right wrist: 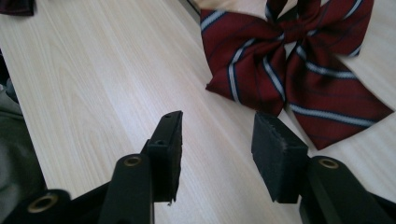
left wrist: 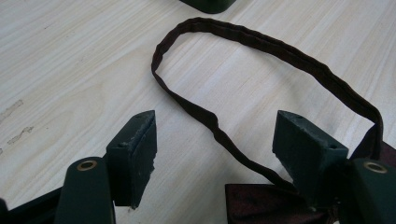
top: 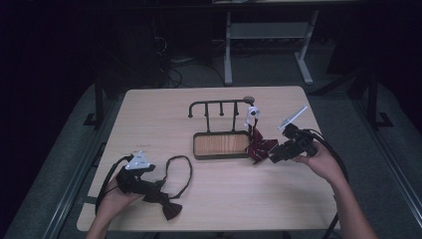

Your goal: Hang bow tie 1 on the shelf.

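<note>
**Two bow ties, two open tools, nothing picked up yet**

From up high, the pale wooden desk [top: 149,129] has a dark rack with pegs [top: 219,107] and a wood-bottomed tray [top: 221,144] in the middle. The left tool [top: 149,185] sits near the front left, just beside a dark bow tie [top: 166,206] whose thin strap makes a loop [top: 181,172] on the desk. The right tool [top: 275,155] is close to a red striped bow tie [top: 259,147] that lies against the right end of the tray.

Looking along the left tool [left wrist: 215,140], its jaws stand wide, holding nothing. The loop [left wrist: 261,44] lies flat between and beyond them, and the bow tie [left wrist: 261,205] peeks in at the bottom. I think a pick-up is about to start. The tool would need to go lower and shut on the strap.

Looking along the right tool [right wrist: 217,135], the jaws are wide and hold nothing too. The striped bow tie [right wrist: 289,60] lies flat just ahead, dark red with white and dark lines, soft and floppy. To take it, the tool must move forward a little.
</note>
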{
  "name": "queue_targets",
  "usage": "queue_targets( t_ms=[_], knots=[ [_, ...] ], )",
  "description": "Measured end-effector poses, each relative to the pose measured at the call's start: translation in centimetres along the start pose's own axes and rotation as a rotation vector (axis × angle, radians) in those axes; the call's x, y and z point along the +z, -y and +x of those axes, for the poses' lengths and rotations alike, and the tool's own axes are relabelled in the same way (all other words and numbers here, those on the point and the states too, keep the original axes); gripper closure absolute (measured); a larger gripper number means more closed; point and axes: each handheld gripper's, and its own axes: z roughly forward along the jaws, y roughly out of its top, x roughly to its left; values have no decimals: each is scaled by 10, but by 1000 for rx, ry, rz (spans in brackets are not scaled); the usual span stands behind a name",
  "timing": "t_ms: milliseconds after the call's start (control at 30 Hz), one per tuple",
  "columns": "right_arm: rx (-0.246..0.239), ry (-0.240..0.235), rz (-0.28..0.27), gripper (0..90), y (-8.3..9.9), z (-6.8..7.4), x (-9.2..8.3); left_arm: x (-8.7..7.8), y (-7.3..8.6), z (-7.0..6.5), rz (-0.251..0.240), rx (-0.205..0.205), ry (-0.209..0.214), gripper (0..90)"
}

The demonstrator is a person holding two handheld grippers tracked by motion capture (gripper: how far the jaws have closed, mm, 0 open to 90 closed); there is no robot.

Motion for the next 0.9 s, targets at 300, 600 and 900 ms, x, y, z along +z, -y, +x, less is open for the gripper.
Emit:
queue_targets(
  t_ms=[300,600,900],
  knots=[
    [8,1,-17,506,11,4,2,0,0,2,-3,14,-1,312],
    [24,30,-28,454,28,12,9,0,-1,2,1,12,1,312],
    [28,39,-76,424,46,20,11,1,-1,1,2,9,2,312]
  ],
)
